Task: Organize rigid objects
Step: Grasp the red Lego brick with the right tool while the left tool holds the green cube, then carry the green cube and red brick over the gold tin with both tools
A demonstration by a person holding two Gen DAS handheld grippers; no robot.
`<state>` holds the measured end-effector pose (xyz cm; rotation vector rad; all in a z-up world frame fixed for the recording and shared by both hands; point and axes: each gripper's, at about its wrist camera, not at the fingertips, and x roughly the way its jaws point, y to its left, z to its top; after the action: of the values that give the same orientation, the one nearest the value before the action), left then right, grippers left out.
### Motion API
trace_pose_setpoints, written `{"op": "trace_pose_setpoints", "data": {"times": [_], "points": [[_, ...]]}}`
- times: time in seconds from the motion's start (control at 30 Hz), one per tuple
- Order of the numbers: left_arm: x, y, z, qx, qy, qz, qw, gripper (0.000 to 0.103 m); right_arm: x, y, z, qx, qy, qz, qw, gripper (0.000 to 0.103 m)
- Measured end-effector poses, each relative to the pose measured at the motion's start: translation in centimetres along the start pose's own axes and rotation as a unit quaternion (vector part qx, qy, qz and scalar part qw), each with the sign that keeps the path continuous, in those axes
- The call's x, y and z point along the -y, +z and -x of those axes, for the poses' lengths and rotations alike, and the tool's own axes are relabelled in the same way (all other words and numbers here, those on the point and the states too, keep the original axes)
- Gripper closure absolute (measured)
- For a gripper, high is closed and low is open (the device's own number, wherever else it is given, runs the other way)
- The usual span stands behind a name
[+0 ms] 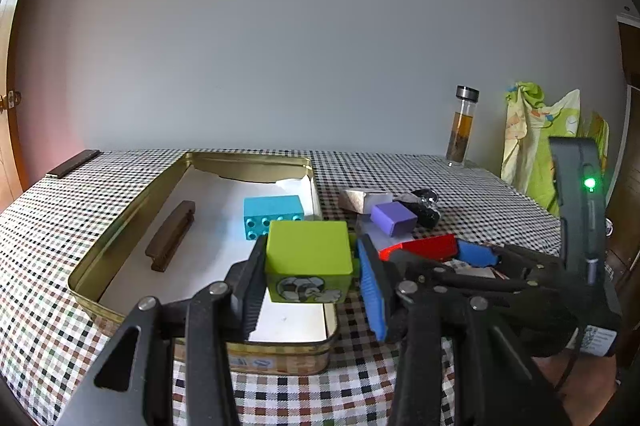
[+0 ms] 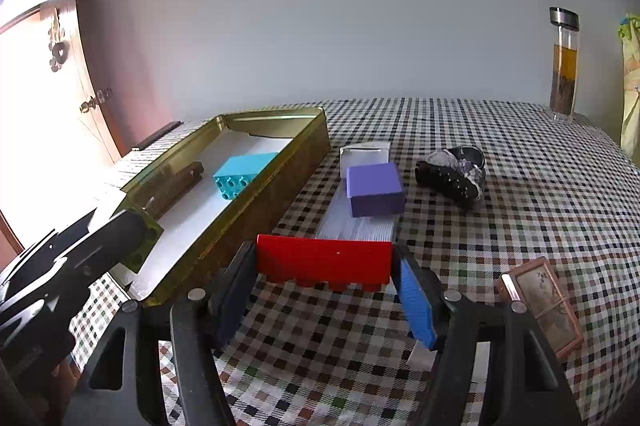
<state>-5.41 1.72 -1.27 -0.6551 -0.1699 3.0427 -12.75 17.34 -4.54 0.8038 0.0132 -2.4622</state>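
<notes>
Left wrist view: the left gripper (image 1: 310, 266) clamps a green toy block (image 1: 308, 260) over the gold tin's (image 1: 120, 226) near end, apparently for dropping in.

Right wrist view: the right gripper (image 2: 324, 280) pinches a red brick (image 2: 324, 260) lengthwise, beside the tin on the checked desk (image 2: 500, 186).

Green block (image 1: 308, 258) with a printed picture on its side, held over the near end of the gold tin (image 1: 120, 226). Inside the tin: teal studded brick (image 1: 272, 216) lying flat, dark brown bar (image 1: 171, 236) lengthwise. Red brick (image 2: 324, 260) held just off the checked cloth beside the tin. Purple box (image 2: 374, 189) rests on a white flat piece; black-and-grey lump (image 2: 452, 176) further right, apart.
</notes>
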Motion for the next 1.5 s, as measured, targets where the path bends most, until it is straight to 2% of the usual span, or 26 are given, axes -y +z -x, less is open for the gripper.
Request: {"op": "trace_pose_setpoints", "data": {"times": [0.23, 0.83, 1.37, 1.5], "points": [[0.0, 0.0, 0.1, 0.002, 0.002, -0.001, 1.0, 0.061, -0.3, 0.0, 1.4, 0.038, 0.0, 0.007, 0.999, 0.034], [0.4, 0.1, 0.3, 0.011, 0.01, -0.008, 0.9999, 0.061, -0.3, -0.4, 3.6, 0.099, 0.011, 0.009, 0.995, 0.034], [0.6, -0.1, 0.7, 0.026, 0.018, -0.019, 0.9993, 0.061, -0.5, -0.7, 4.5, 0.127, 0.017, 0.013, 0.992, 0.034], [0.5, -0.1, 0.8, 0.031, 0.02, -0.019, 0.9992, 0.061, -0.7, -1.0, 5.2, 0.148, 0.016, 0.017, 0.989, 0.034]]}}
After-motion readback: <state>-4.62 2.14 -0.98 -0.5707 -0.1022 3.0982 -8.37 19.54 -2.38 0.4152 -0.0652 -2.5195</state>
